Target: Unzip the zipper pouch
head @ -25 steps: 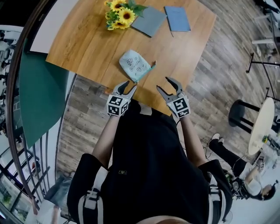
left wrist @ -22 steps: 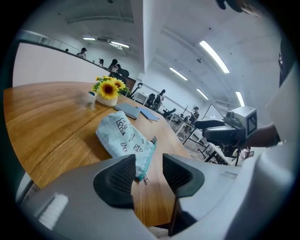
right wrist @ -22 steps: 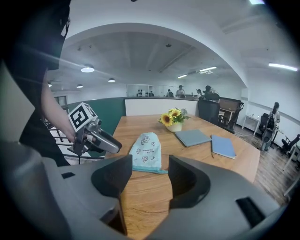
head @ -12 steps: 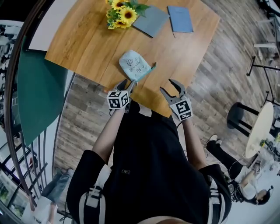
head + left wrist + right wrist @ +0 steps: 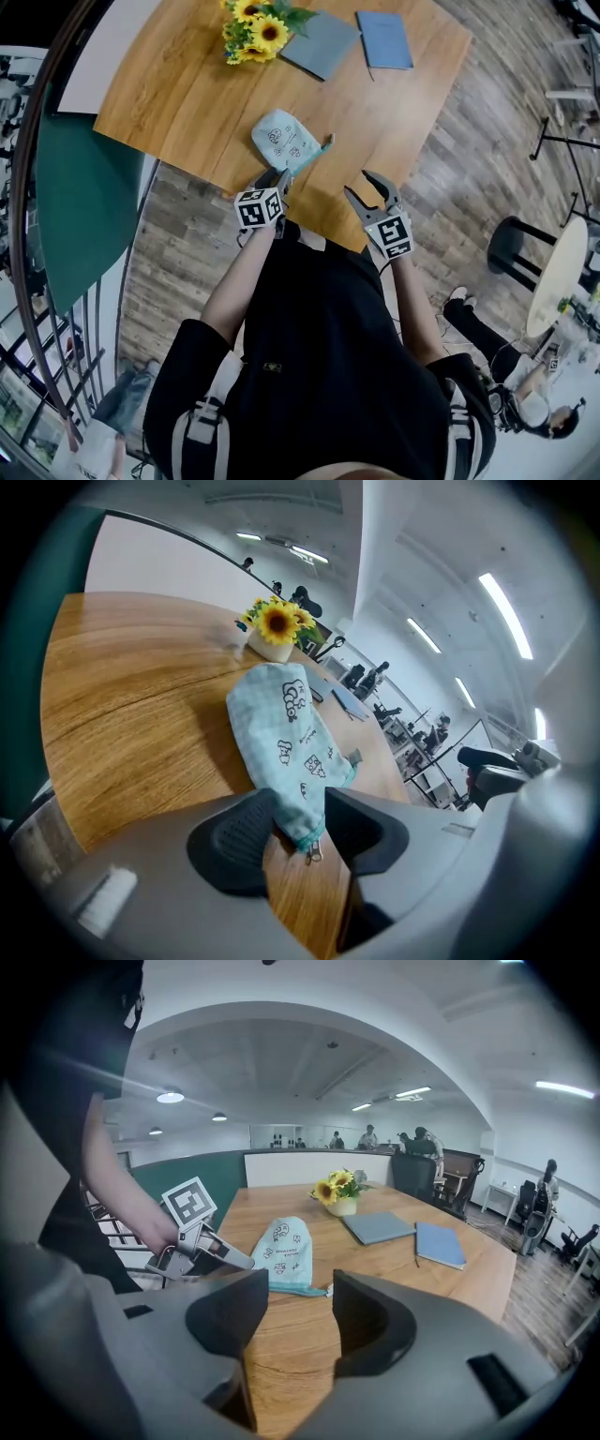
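Note:
A light teal zipper pouch with small cartoon prints lies near the front edge of the wooden table. My left gripper is at its near corner. In the left gripper view the pouch runs back between the open jaws of that gripper, and the metal zipper pull hangs at the corner. My right gripper hovers over the table edge to the right of the pouch. Its jaws have just been closing a little, and nothing is between them. In the right gripper view the pouch lies ahead of the right gripper.
A vase of sunflowers, a grey notebook and a blue notebook sit at the table's far side. A black stool and a small round table stand on the wood floor to the right.
My left gripper has sunk, rolled and moved in onto the pouch's near corner. The right gripper has stayed in place.

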Motion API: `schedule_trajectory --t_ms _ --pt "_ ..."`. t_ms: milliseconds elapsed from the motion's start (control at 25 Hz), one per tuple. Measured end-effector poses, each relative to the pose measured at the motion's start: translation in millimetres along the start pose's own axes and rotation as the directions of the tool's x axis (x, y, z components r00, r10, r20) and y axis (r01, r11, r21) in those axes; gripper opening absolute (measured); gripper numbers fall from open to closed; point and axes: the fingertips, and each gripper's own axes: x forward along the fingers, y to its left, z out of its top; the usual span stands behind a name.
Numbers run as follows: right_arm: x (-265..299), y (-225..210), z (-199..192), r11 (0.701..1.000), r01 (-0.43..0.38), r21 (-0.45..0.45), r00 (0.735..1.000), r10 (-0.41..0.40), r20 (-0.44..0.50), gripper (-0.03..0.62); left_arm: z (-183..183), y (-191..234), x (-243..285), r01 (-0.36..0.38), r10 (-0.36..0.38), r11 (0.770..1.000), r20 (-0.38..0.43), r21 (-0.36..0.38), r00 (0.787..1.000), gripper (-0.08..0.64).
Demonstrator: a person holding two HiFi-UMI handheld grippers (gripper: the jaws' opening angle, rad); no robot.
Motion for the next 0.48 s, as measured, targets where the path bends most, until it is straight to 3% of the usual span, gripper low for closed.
schedule_trajectory --t_ms 160,480 --pt "2.0 -1.9 -0.8 1.000 -0.002 0.006 1.000 0.002 -0.003 0.216 3.6 12.3 -2.0 -0.084 0.084 0.996 0.007 -0.017 0.996 0.181" --pt "7.5 -3.4 2.6 1.000 -0.013 0.008 1.000 0.013 -0.001 0.216 -1.4 15.2 7.5 -0.099 0.097 0.993 -0.027 -0.069 0.995 0.164"
